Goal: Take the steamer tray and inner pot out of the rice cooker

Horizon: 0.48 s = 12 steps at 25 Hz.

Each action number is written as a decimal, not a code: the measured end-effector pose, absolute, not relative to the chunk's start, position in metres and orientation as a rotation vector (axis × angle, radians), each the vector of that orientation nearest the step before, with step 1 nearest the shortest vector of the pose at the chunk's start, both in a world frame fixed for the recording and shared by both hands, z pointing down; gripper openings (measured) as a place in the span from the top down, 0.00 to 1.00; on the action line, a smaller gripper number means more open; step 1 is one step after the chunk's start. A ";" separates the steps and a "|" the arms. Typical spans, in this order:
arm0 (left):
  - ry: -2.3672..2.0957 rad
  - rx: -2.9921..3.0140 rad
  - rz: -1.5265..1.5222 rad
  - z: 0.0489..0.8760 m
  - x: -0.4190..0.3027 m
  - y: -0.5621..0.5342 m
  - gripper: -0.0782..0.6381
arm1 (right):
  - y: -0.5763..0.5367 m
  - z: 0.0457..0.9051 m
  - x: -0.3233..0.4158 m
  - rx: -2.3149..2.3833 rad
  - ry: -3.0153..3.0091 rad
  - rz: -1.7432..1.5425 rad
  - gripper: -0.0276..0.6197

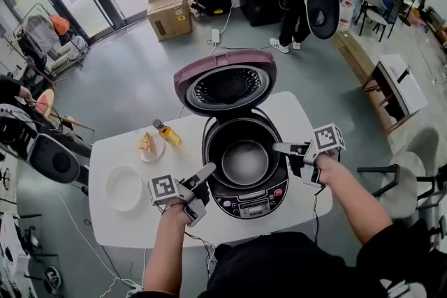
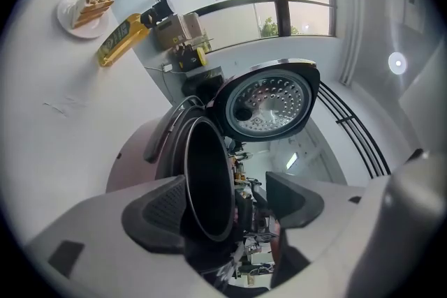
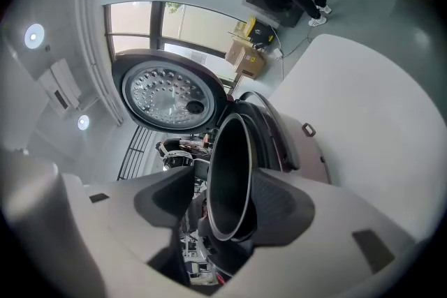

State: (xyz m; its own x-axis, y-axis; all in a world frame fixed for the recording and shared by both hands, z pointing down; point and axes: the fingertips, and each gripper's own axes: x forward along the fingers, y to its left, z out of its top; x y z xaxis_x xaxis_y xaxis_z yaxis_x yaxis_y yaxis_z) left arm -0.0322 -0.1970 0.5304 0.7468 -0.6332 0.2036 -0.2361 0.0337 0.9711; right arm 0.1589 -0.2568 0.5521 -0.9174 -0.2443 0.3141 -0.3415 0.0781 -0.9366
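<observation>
Inner pot [image 1: 244, 160] seated in rice cooker [image 1: 253, 204] on counter [image 1: 119, 228], lid [image 1: 225, 84] up. White round tray [image 1: 126, 187] beside cooker, probably steamer tray.
Left tool [image 2: 227, 195] astride left pot rim, outer pad at wall, inner pad clear: part open, gripping nothing.
Right tool [image 3: 222, 181] likewise at right rim, no squeeze visible.
Risks:
- lifting before pads bite: thin smooth rim slips, pot drops back
- uneven pull: pot tilts, jams in cooker
- swinging left: knocks bottle [image 1: 167, 134]
</observation>
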 end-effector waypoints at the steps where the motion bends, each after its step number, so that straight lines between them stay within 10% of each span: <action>1: -0.732 1.540 -0.348 0.531 -0.033 -0.197 0.40 | -0.257 0.552 0.158 0.601 -2.248 1.995 0.57; 12: -0.857 1.577 -0.171 0.551 -0.035 -0.196 0.58 | -0.257 0.569 0.166 0.665 -2.194 1.920 0.85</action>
